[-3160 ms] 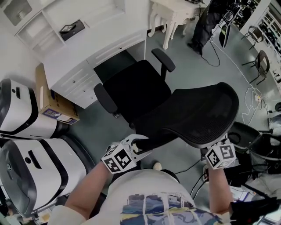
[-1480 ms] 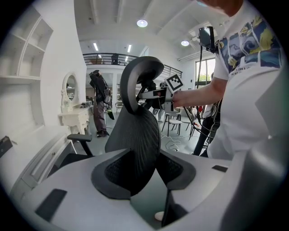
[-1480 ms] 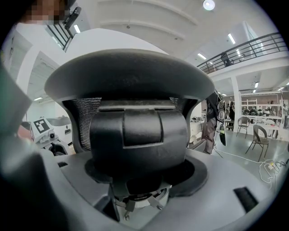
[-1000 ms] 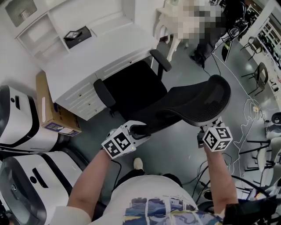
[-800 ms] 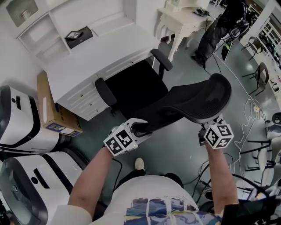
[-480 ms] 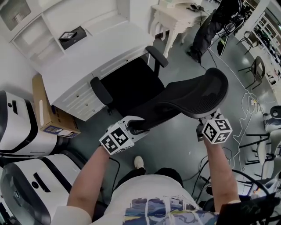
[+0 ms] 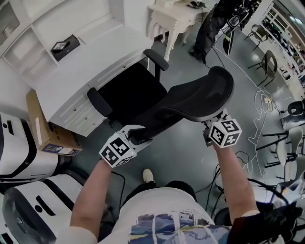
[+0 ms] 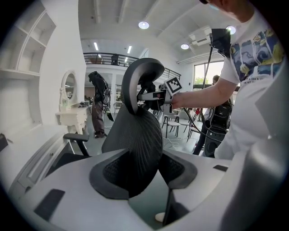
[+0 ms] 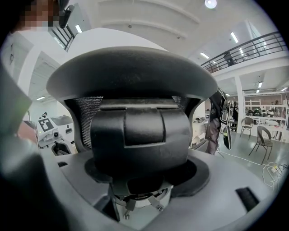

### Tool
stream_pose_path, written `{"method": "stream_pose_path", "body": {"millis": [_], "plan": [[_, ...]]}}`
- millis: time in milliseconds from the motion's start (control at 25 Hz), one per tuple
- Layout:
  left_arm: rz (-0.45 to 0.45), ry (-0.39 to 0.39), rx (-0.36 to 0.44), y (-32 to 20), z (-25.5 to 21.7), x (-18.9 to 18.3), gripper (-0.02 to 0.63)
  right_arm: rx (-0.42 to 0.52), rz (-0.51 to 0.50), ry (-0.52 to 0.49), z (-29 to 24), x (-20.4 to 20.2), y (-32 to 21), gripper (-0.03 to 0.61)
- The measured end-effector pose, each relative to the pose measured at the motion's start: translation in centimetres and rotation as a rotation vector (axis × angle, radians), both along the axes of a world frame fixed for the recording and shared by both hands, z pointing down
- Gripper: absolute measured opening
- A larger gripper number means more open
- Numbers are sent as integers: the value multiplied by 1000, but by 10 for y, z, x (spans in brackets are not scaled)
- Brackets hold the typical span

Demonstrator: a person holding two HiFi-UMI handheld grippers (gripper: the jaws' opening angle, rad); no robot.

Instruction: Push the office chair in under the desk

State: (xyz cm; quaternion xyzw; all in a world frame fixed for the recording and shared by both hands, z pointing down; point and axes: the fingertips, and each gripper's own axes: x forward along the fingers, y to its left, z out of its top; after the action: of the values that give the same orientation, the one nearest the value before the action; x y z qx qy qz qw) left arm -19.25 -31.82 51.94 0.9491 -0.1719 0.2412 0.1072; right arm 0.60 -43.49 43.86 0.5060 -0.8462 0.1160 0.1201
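Note:
The black office chair stands facing the white desk [image 7: 81, 66], its seat [image 7: 128, 93] partly under the desk edge. Its mesh backrest [image 7: 195, 100] tilts toward me. My left gripper [image 7: 138, 136] holds the backrest's left edge; in the left gripper view the mesh edge [image 8: 137, 135] sits between the pads [image 8: 106, 173] and touches both, while the jaws are opening. My right gripper [image 7: 212, 126] is at the backrest's right side, shut on the black block [image 9: 140, 131] at the back of the backrest.
A cardboard box [image 7: 45, 133] leans beside the desk's drawers. Two white machines [image 7: 19, 143] [image 7: 28, 209] stand at the left. A white side table [image 7: 171, 14] and a standing person [image 7: 209, 24] are beyond the chair. Cables [image 7: 259, 105] and chairs lie to the right.
The chair has rolled toward the desk, with both grippers following on the backrest. Its seat now reaches further under the desk edge.

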Motion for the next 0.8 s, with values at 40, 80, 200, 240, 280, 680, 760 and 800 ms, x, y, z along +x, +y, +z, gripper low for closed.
{"method": "stream_pose_path", "body": {"millis": [40,80,200,240,280,680,760,800], "plan": [[-9,-1,-1,0,0,0,202,1,-2,3,0,0,1,325],[-19,-2,-3,0,1,-1,211,2,-4,7,0,0,2,325],[-45,-29,7,0,2,-3,218,5,-16,19,2,-2,4,325],[-53,-44,15,0,3,-4,218,6,-19,22,2,-2,5,325],[-62,-59,22,-1,3,-5,218,8,-21,25,1,-1,6,325],[-162,-41,79,-2,-30,-12,219,18,-9,25,-7,16,35,325],[-179,-29,93,0,-41,-12,219,13,-7,13,-8,22,45,324],[-188,-22,99,2,-46,-11,218,9,-7,6,-9,25,50,324]]}}
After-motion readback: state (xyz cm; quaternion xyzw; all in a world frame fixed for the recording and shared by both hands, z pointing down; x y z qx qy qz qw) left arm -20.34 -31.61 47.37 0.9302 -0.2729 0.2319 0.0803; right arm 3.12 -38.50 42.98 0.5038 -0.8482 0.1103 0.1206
